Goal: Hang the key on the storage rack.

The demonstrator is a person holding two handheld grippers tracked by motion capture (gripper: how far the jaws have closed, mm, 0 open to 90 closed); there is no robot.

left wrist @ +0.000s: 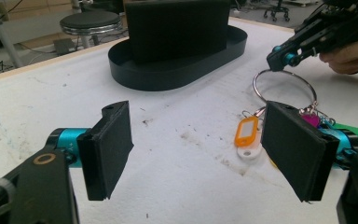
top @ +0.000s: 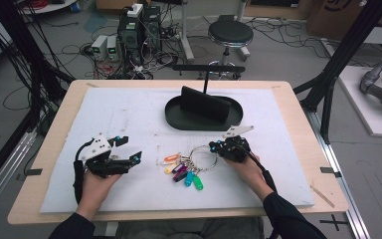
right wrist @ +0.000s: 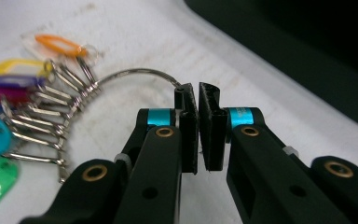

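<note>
Now the right gripper [right wrist: 198, 93] pinches the key ring [right wrist: 135, 73]
Its jaws are closed on the wire ring, whose coloured tags [top: 186, 173] fan out on the white mat [top: 129, 119] near the middle, just in front of the black oval tray [top: 174, 117]. Well apart to the left, the left gripper [top: 129, 149] stands wide and empty

A: Position of the tray [top: 176, 119]?
B: Twelve o'clock on the mat [top: 129, 107], block [top: 205, 103] standing in it.
A: Key ring [top: 202, 158]?
B: Six o'clock of the tray; tags [top: 184, 172] at the ring's eight o'clock. Right gripper [top: 213, 146] at its three o'clock rim, left gripper [top: 132, 149] well off at nine o'clock.
</note>
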